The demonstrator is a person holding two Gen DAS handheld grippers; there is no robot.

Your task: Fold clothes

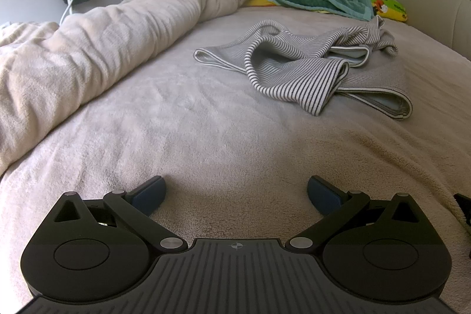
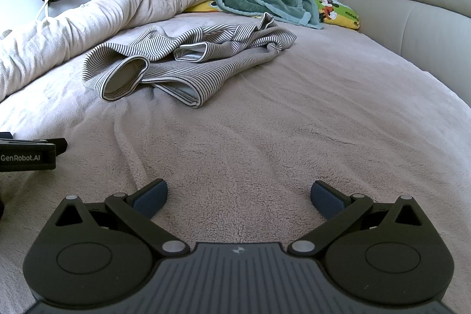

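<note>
A grey-and-white finely striped knit garment [image 1: 297,69] lies crumpled on the beige fleece bed cover [image 1: 206,137], unfolded and bunched into loose ridges. One sleeve curls upward with its open cuff [image 2: 125,80] facing the near edge of the bed. A white-edged hem [image 2: 188,94] is doubled over flat beside the cuff, and the far end [image 2: 276,40] is wadded.
</note>
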